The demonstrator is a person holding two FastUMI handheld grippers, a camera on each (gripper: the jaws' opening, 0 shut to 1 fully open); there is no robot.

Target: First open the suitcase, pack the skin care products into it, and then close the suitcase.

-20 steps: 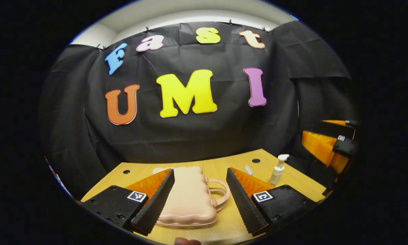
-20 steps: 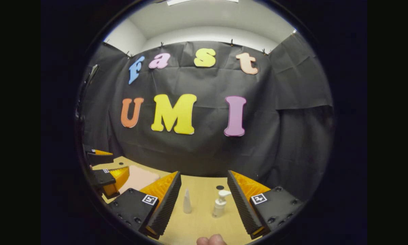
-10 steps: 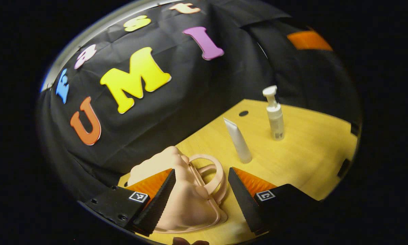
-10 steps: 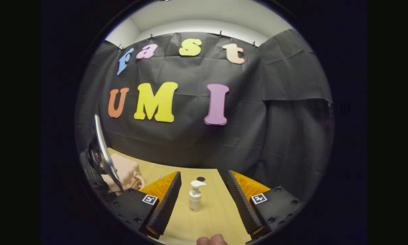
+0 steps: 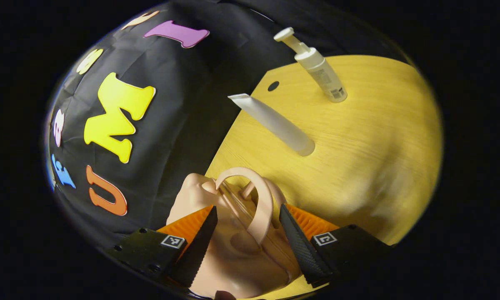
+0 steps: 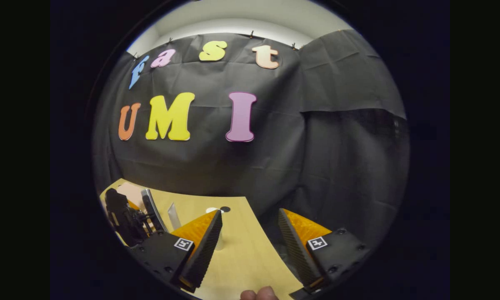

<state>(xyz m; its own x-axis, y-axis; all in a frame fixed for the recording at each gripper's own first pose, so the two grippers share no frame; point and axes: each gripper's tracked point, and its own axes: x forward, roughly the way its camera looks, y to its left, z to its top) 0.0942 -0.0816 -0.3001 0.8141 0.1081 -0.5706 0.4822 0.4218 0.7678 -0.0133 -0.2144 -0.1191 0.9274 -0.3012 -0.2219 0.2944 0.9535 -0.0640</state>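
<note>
Now I am tilting the left gripper, fingers spread wide and holding nothing, around the handle of the closed suitcase on the table. I am aiming to straddle the handle squarely before closing. The right gripper is hovering open and empty.

Almost nothing here can be read. The pump bottle, standing near the far edge of the tabletop, carries a small dark printed block low on its side, too small to make out. The white tube beside it shows no print on the side facing me. Each gripper body bears a small square black-and-white marker tag, a coded pattern, not letters or numbers.
</note>
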